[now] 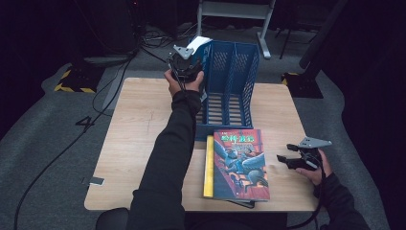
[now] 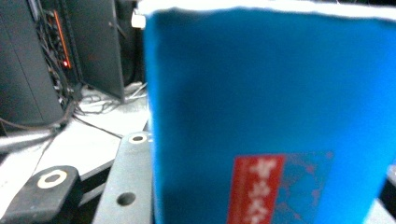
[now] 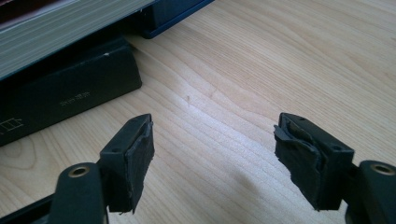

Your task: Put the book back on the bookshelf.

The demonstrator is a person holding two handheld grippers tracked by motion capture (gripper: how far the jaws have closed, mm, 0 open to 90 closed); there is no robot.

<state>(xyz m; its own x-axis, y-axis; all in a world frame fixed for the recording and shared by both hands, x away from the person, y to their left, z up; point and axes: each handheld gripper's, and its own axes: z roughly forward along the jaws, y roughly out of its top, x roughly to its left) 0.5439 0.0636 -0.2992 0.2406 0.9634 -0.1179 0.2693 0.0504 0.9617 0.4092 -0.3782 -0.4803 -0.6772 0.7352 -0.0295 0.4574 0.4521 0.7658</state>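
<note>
My left gripper [image 1: 184, 64] is held up at the left slot of the blue file rack [image 1: 232, 81], shut on an upright blue book [image 1: 205, 51] with white page edges on top. In the left gripper view the blue book [image 2: 261, 116] with its red label stands close between the jaws, and one finger [image 2: 46, 186] shows at the lower left. My right gripper [image 1: 288, 161] rests low at the table's right side, open, nothing between its fingers [image 3: 212, 158]. Beside it lies a stack of books [image 1: 239, 163] with an illustrated cover on top.
The wooden table [image 1: 139, 143] has bare room on its left half. A yellow-spined book [image 1: 208, 167] lies under the top one, and a dark book [image 3: 60, 98] sits at the stack's bottom. Cables and a desk frame [image 1: 234, 9] lie on the floor beyond.
</note>
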